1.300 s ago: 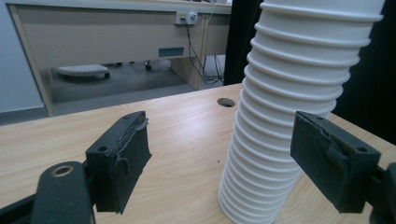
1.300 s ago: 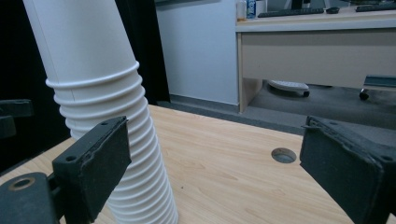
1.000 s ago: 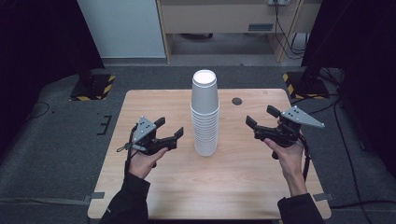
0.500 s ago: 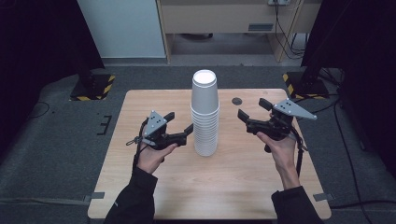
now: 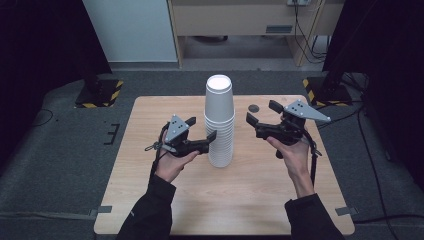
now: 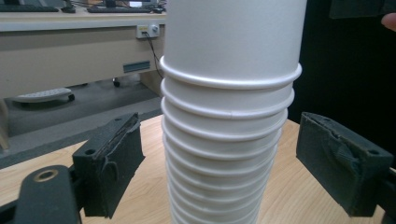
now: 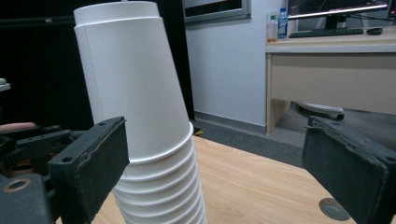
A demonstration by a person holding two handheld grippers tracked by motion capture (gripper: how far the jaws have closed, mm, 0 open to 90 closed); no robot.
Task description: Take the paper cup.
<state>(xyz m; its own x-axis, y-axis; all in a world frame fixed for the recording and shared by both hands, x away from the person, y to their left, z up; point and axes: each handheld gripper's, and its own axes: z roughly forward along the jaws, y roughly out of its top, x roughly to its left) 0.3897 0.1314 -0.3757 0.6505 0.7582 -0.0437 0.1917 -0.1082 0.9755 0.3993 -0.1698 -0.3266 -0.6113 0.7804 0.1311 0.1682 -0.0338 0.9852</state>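
At mid-surface (image 5: 150,200) we log the upright cup stack (image 5: 220,125): left hand-held gripper (image 5: 207,141) and right hand-held gripper (image 5: 260,116) have closed in on it (both spread, neither touching), so a grasp looks near.

Cup stack (image 5: 219,122) stands mid-tabletop (image 5: 150,200), blocking straight path between left tool (image 5: 201,135) and right tool (image 5: 260,114). Near tabletop bare. Small dark disc (image 5: 254,108) behind right tool.
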